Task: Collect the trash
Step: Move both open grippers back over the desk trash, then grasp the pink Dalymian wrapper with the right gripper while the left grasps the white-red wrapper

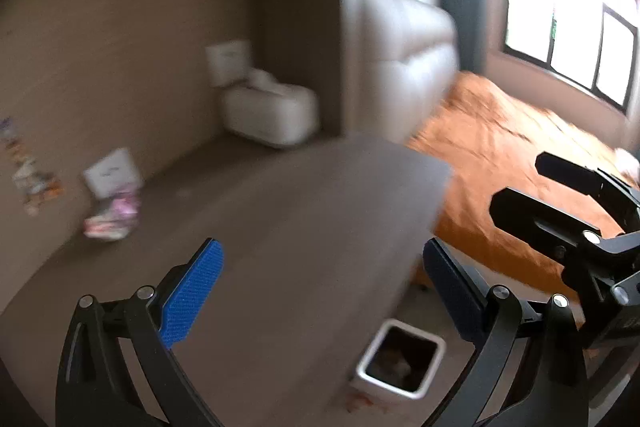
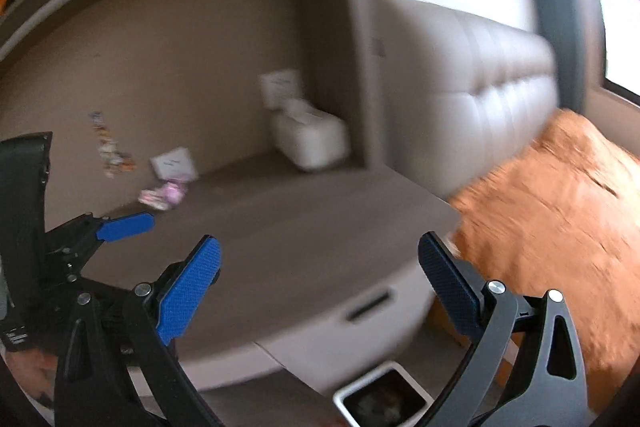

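A pink and white crumpled wrapper (image 1: 114,217) lies on the brown desk (image 1: 280,227) near the back wall, left of centre; it also shows in the right wrist view (image 2: 164,195). A white square bin (image 1: 402,361) with trash inside stands on the floor below the desk edge, also low in the right wrist view (image 2: 384,401). My left gripper (image 1: 320,295) is open and empty above the desk. My right gripper (image 2: 320,291) is open and empty above the desk front; it appears at the right of the left wrist view (image 1: 560,211). The left gripper shows at the left of the right wrist view (image 2: 124,227).
A white tissue box (image 1: 270,113) sits in the desk's back corner with a white card (image 1: 228,61) behind it. Another white card (image 1: 112,171) leans behind the wrapper. Stickers (image 1: 28,171) are on the wall. A bed with an orange blanket (image 1: 500,163) and padded headboard (image 1: 408,67) lies right.
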Available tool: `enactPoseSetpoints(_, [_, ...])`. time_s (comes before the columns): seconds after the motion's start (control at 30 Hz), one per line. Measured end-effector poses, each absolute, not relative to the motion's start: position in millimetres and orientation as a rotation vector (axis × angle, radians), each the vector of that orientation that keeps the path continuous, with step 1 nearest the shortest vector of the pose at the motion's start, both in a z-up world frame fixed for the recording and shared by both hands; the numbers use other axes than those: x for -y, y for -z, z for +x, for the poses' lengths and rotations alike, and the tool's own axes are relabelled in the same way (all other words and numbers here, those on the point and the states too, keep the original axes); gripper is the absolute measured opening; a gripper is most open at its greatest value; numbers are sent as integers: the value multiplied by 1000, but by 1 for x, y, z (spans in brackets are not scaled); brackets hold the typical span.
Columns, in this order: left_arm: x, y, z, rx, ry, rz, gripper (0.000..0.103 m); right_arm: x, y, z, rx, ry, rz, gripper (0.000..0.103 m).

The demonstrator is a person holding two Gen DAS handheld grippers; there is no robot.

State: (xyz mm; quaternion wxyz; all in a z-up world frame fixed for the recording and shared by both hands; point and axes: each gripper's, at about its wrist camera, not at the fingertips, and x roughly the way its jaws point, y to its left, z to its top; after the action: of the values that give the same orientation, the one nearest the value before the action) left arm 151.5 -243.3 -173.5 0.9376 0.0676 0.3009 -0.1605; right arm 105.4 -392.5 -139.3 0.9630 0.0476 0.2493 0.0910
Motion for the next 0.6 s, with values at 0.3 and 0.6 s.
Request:
enactPoseSetpoints(0.3, [128,161,208,-602,123,97,98,274,118,190,-479,-323,-2,98])
enactPoseSetpoints(0.6, [44,213,302,-655,76,68,98,185,156,304,-571,-446,-38,98])
